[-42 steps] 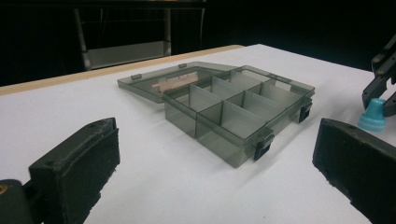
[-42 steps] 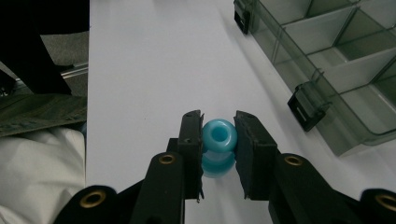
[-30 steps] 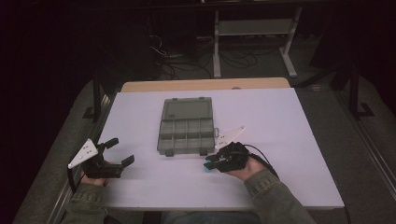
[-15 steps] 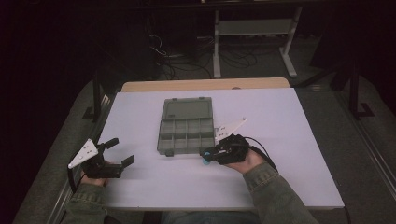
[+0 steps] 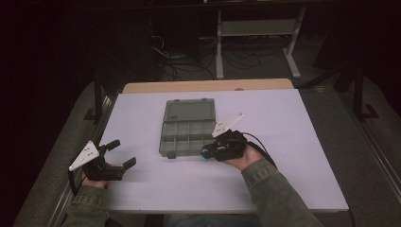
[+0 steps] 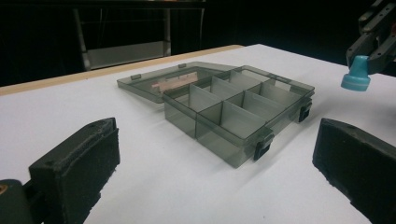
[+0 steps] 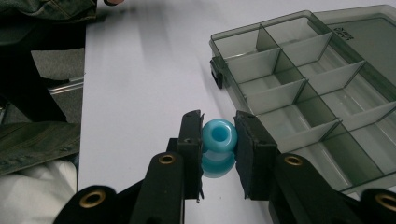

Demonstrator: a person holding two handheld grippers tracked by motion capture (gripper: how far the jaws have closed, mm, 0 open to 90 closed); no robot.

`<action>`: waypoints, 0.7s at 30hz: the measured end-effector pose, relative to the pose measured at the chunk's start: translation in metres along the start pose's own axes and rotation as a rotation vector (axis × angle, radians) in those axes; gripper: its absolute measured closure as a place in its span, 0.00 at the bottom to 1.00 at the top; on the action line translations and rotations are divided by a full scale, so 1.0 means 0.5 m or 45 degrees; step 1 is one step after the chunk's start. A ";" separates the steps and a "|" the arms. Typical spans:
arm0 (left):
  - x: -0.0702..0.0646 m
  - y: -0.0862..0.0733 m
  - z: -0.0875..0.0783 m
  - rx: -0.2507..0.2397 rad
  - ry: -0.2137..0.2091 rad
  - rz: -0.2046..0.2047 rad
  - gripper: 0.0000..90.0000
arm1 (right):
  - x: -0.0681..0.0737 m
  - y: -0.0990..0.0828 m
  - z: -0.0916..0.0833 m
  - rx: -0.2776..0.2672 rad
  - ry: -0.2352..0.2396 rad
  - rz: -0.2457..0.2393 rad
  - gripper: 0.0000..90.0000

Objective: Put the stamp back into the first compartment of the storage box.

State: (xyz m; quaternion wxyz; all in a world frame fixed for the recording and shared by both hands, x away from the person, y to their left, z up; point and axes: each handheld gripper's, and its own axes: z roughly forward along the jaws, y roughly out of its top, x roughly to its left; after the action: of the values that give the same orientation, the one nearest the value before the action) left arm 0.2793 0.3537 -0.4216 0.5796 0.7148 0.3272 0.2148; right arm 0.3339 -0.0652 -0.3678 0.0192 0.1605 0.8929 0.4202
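Note:
A grey see-through organiser box [image 5: 188, 127] lies open mid-table, lid folded back, its several compartments empty [image 6: 233, 112] [image 7: 303, 88]. My right gripper [image 5: 208, 152] is shut on a light blue spool-shaped bead [image 7: 218, 145], held just off the box's near right corner; the bead [image 6: 356, 74] also hangs at the upper right of the left gripper view. My left gripper [image 5: 119, 152] rests open near the table's front left, jaws wide apart and pointing toward the box, nothing between them.
The white table top [image 5: 293, 123] has free room right of and in front of the box. A wooden strip [image 5: 208, 85] runs along the far edge. Beyond it stand a metal rack [image 5: 257, 33] and cables on a dark floor.
My right gripper moved up and left with the blue bead, from the front of the table to the box's near right corner. The left gripper stayed put.

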 end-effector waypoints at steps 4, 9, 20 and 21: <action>0.000 0.000 0.000 0.003 0.000 0.004 0.00 | -0.004 0.010 0.001 -0.004 -0.004 0.001 0.79; 0.001 0.000 0.000 0.001 -0.001 0.001 0.00 | -0.010 0.023 0.003 -0.019 0.001 0.015 0.79; 0.000 -0.001 0.001 -0.004 -0.003 -0.004 0.00 | -0.019 0.054 0.012 0.000 0.004 -0.018 0.79; 0.001 0.000 0.001 -0.003 -0.003 0.005 0.00 | -0.019 0.056 0.013 0.005 0.003 -0.017 0.79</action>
State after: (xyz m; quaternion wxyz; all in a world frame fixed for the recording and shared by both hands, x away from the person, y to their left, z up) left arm 0.2801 0.3537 -0.4218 0.5802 0.7150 0.3250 0.2155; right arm 0.3519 -0.0465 -0.3518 0.0207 0.1543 0.8948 0.4185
